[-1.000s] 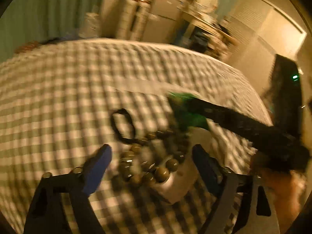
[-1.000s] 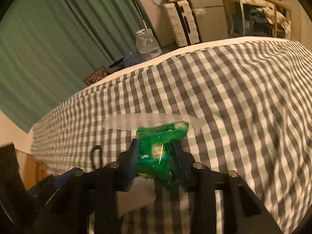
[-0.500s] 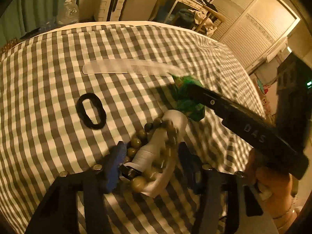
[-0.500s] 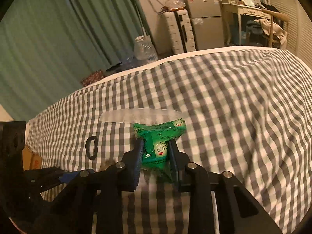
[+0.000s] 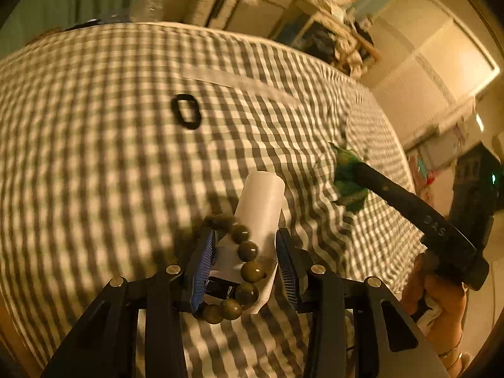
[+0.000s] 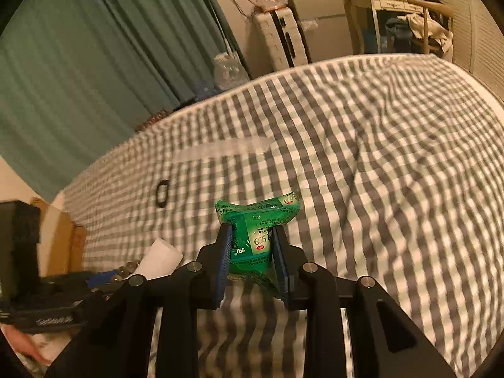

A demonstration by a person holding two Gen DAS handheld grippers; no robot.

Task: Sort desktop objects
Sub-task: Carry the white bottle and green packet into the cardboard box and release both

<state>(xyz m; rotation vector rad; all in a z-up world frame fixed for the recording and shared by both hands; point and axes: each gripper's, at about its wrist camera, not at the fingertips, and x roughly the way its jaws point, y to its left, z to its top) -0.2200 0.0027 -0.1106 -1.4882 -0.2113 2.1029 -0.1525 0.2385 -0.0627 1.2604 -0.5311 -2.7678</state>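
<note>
Broad open stretches of the checked bed (image 6: 393, 163) are seen toward its far edge and right side. The middle is crossed by a clear comb (image 6: 220, 149), with a black hair tie (image 6: 162, 194) lying apart on its near side. The near edge is crowded by a white tube (image 5: 258, 208), a bead bracelet (image 5: 242, 271) and a green packet (image 6: 261, 233).

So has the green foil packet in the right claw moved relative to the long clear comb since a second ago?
Yes. The green foil packet overlapped the clear comb before; now it sits well nearer the camera, apart from it.
</note>
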